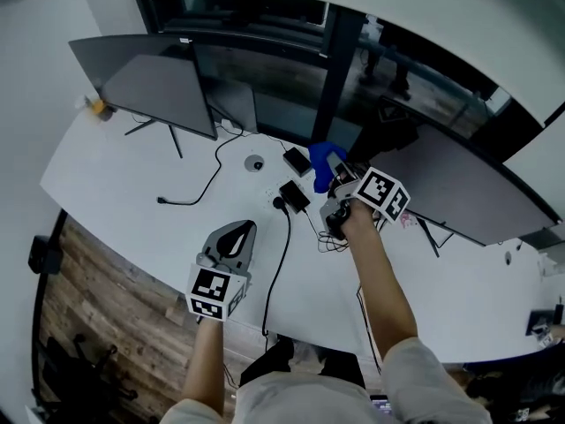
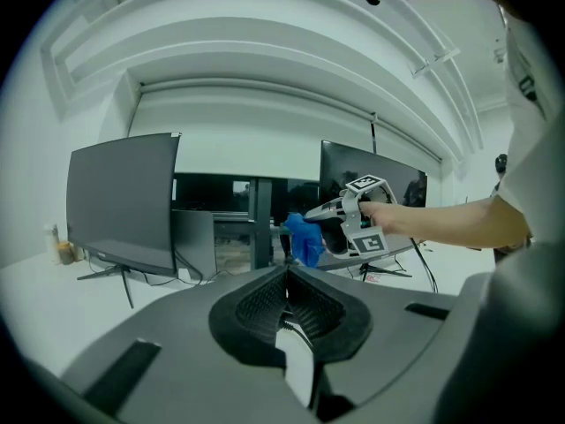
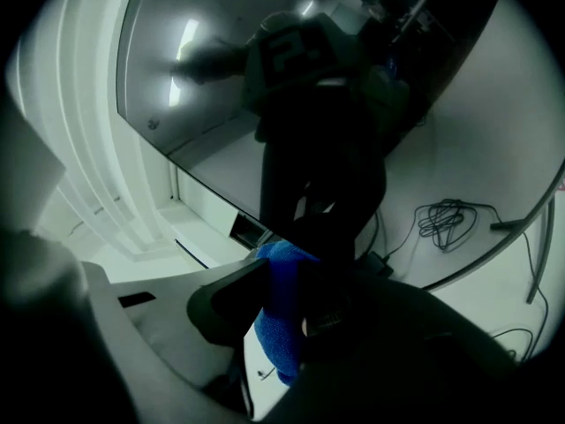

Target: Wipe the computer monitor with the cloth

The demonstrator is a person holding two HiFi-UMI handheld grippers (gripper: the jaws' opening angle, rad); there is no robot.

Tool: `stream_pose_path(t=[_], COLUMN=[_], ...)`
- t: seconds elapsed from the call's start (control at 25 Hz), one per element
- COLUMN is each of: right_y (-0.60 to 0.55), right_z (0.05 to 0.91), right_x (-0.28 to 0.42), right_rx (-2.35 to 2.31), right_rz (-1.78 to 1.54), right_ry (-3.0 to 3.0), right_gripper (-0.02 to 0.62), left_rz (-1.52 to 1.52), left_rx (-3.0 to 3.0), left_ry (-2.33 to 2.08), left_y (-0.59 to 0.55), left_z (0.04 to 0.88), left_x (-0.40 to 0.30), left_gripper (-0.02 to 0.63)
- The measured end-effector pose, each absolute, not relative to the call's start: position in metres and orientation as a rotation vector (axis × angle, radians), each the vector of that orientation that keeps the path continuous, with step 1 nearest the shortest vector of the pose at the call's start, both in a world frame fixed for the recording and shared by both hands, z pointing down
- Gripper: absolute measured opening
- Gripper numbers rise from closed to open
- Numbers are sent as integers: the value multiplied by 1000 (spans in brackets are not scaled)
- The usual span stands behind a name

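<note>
The blue cloth [image 1: 321, 157] is bunched between the jaws of the right gripper [image 1: 328, 171], which are pressed in on it from both sides and open only as far as its thickness. In the right gripper view the cloth [image 3: 274, 325] fills the gap between the jaws, with folds spilling out above and below. It is held up off the desk [image 1: 115, 175], at about 1 o'clock from the desk's middle. The right monitor [image 1: 459, 193] stretches away at 3 o'clock from the cloth. In the right gripper view its dark screen [image 3: 212, 69] looms close, at 12 o'clock, and mirrors the gripper. Whether the cloth touches the glass cannot be made out. A hand [image 1: 357, 221] grips the right gripper from behind.

The left gripper [image 1: 243, 230] hangs at 7 o'clock from the cloth, over the desk's near edge. Its jaws [image 2: 287, 270] meet at the tips with nothing between them.

The left monitor [image 1: 146, 82] stands at 10 o'clock, well apart. Two black adapters [image 1: 294, 195] and cables [image 3: 446, 219] lie on the desk beneath the cloth.
</note>
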State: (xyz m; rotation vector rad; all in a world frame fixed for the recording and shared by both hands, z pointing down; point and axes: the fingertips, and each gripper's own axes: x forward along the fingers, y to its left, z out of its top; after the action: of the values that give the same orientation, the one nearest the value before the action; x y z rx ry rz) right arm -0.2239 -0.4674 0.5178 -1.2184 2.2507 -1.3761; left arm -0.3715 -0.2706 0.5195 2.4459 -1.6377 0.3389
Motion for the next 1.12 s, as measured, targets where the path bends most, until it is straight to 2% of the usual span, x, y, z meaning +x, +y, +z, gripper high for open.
stream_pose_path(t=[0.68, 0.96, 1.12], right_y=[-448, -433, -416], right_z=[338, 285, 251], right_x=[-220, -213, -185], right_rx=[-1035, -986, -969], right_rz=[-1336, -1239, -1113], right_ry=[2166, 2200, 2252], right_gripper=[115, 115, 115], left_rz=[271, 281, 251], left_rx=[2578, 2624, 2644], left_ry=[-1630, -1658, -1693], left_y=[-261, -252, -250], left_z=[446, 417, 395], left_x=[-339, -324, -307], left_gripper=[20, 20, 20])
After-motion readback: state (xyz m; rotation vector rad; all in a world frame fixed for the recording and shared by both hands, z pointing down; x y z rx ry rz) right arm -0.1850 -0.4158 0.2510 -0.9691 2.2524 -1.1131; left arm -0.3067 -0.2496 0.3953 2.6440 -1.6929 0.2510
